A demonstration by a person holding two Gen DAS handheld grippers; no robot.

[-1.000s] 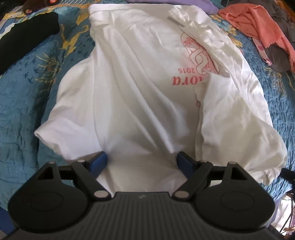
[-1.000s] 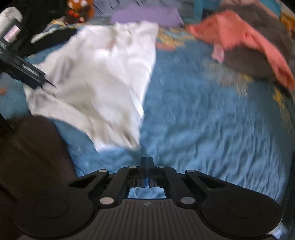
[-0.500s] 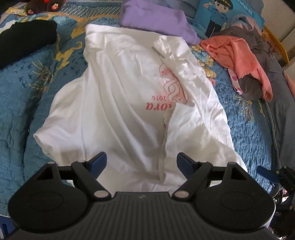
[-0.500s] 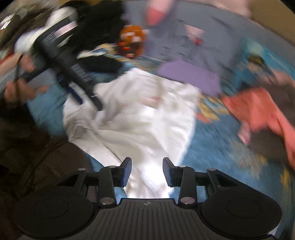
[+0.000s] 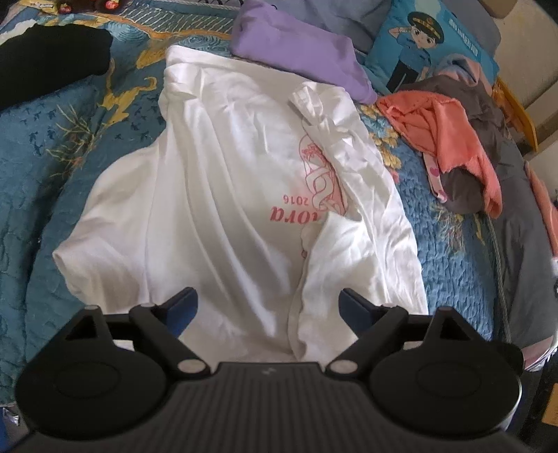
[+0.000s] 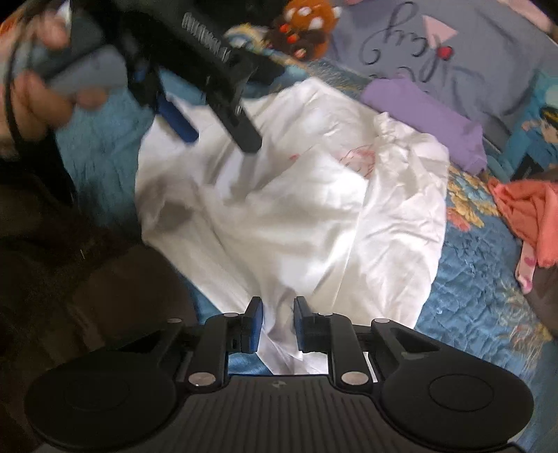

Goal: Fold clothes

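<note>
A white T-shirt (image 5: pixel 223 195) with a pink print lies spread on the blue quilt, its right side folded over the middle. My left gripper (image 5: pixel 268 306) is wide open above the shirt's near edge, touching nothing. In the right wrist view the same shirt (image 6: pixel 314 216) lies ahead. My right gripper (image 6: pixel 277 322) is open with a narrow gap, over the shirt's near corner, with white cloth showing between the fingers. The left gripper (image 6: pixel 223 139) appears there, held by a hand above the shirt's left part.
A purple garment (image 5: pixel 300 52), an orange garment (image 5: pixel 450 139) on a brown one, a black garment (image 5: pixel 52 59) and a cartoon pillow (image 5: pixel 425 45) lie around the shirt on the blue quilt (image 5: pixel 42 167). A plush toy (image 6: pixel 307 28) sits at the back.
My left gripper has drawn back and up from the shirt, staying open. My right gripper has opened from shut and swung over the shirt's near corner.
</note>
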